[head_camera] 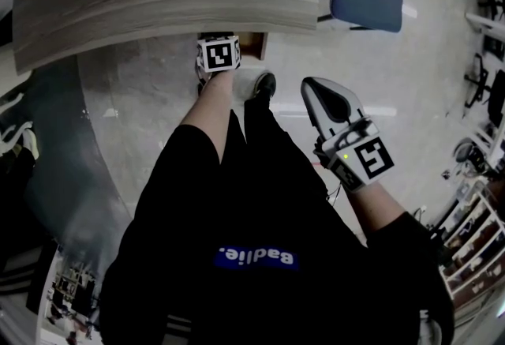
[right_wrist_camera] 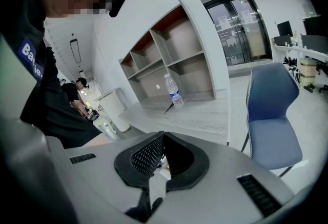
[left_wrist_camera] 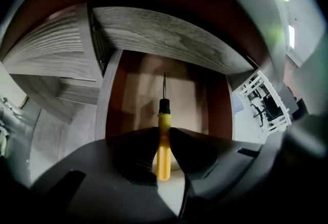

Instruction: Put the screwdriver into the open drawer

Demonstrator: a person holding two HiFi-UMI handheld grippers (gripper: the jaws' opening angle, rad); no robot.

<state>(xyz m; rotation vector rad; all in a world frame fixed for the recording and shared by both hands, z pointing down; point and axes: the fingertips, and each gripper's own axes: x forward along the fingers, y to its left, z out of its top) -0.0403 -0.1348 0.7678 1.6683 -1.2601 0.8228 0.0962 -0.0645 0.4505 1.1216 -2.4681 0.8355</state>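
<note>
- Screwdriver with yellow handle (left_wrist_camera: 162, 148), pinched in left gripper (left_wrist_camera: 163, 135) jaws, hangs over open brown wooden drawer (left_wrist_camera: 218, 107).
- Right gripper (right_wrist_camera: 163, 140) jaws closed, empty.
- Left to do: drop it in.

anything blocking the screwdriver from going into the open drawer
Nothing visible does. The left gripper is shut on the screwdriver, whose tip points straight into the drawer, and the drawer floor ahead looks bare. The desk top hangs above the path, not across it.
</note>
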